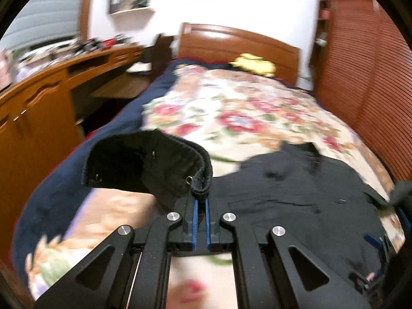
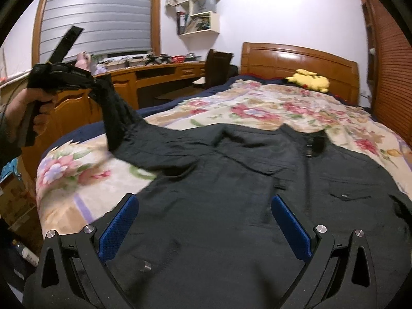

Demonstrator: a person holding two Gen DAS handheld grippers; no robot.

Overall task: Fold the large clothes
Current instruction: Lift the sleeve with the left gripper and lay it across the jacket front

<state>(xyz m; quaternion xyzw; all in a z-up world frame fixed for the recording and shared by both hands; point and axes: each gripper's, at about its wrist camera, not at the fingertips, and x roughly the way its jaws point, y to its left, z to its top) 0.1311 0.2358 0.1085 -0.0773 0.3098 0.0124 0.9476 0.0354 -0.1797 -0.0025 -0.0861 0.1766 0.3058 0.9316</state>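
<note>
Left claw (image 1: 201,200): blue pads pressed together on ribbed cuff (image 1: 203,180) of black sleeve (image 2: 121,118), cuff lifted clear of bedding, sleeve hanging in a slanted drape down to the jacket body. Right claw (image 2: 204,229): pads spread wide, nothing between them, hovering low over the near hem area of black jacket (image 2: 231,193). Jacket: laid flat, front up, across floral quilt (image 2: 257,108), collar toward the wooden headboard (image 2: 296,56), zip running down the middle. Step in hand, as judged: first fold, left sleeve being drawn up prior to laying it across the chest. Next move, as judged: carry cuff inward over the jacket front, lower until sleeve lies flat and straight, then release; free claw useful for pinning the body so it does not drag. Pose: hand (image 2: 33,105) wrapped round the left claw's handle, held high at bed's left edge, claw angled downward; right claw pointing shallowly down along the bed. Beyond: yellow plush toy (image 2: 309,78) by headboard, wooden desk (image 2: 159,73) at left.
</note>
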